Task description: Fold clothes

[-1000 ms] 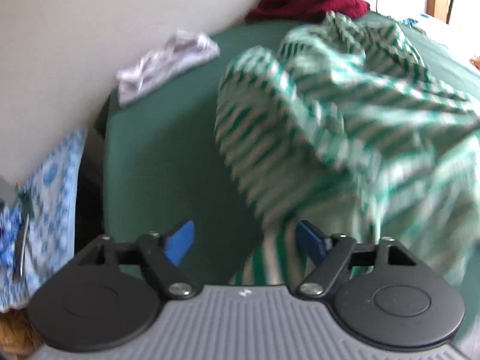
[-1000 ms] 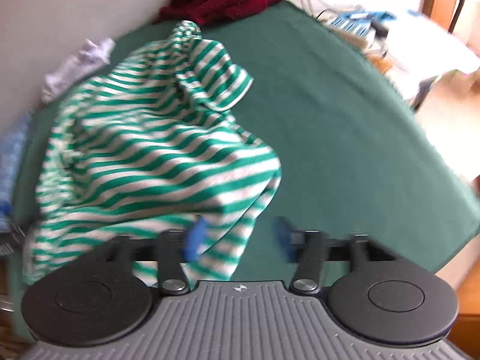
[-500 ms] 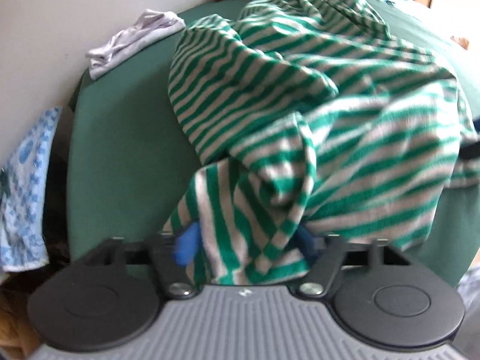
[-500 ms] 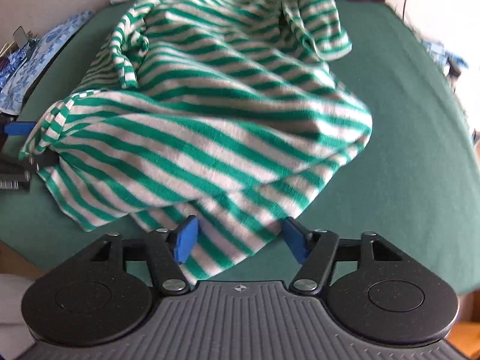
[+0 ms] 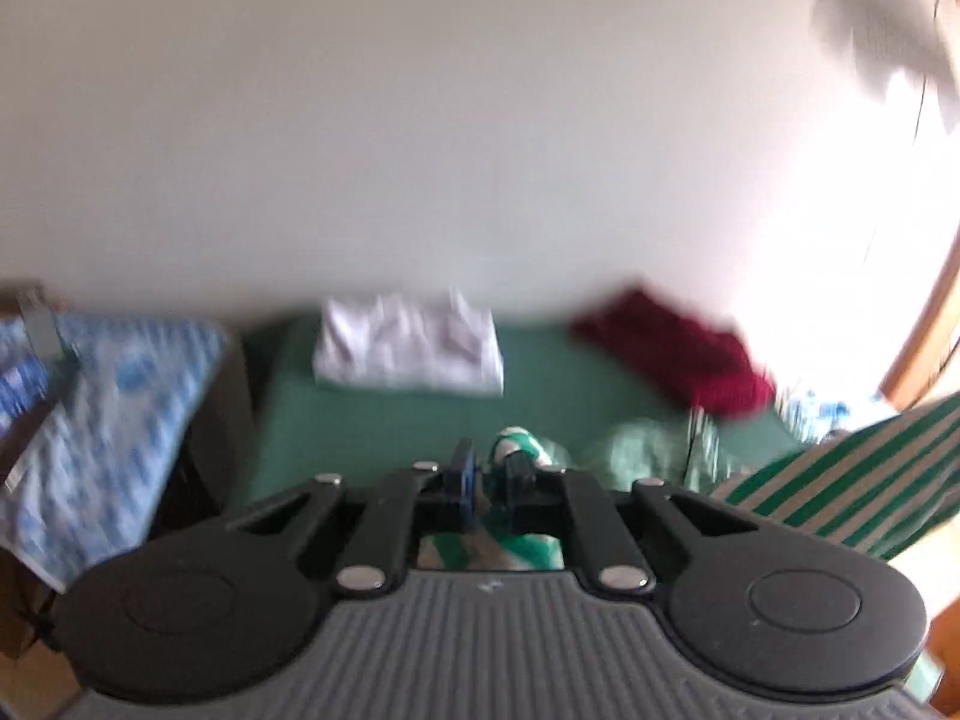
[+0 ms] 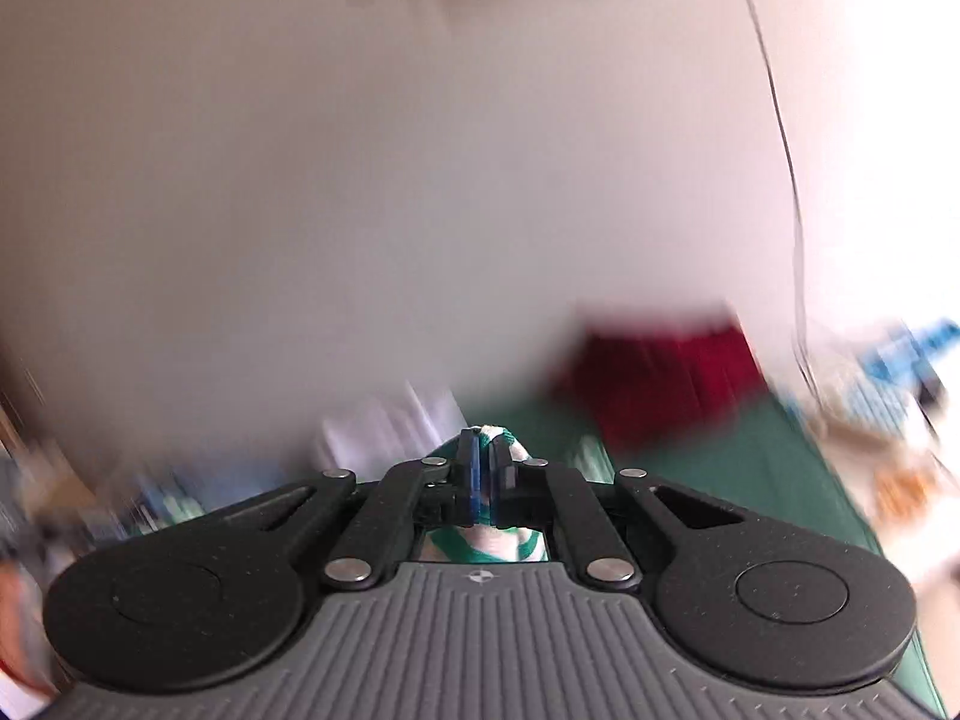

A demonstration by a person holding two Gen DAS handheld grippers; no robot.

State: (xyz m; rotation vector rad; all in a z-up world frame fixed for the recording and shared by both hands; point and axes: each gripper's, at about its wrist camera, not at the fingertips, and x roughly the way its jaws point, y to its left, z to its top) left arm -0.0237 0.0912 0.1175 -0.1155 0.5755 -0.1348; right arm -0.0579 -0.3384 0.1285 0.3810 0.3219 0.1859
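Observation:
The green-and-white striped garment hangs in the air at the right of the left wrist view, above the green table. My left gripper has its jaws closing, with a bunched edge of the striped cloth pinched between the blue pads. In the right wrist view my right gripper is closing tight on another fold of the striped garment, which shows under and past the pads. Both views are blurred and look mostly at a pale wall.
A folded white garment and a maroon garment lie at the table's far edge by the wall. A blue patterned cloth lies off the table's left side. Clutter sits beyond the table's right end.
Both grippers went from open around the striped garment to closed on it and rose, lifting the cloth off the table. The views tipped up toward the wall.

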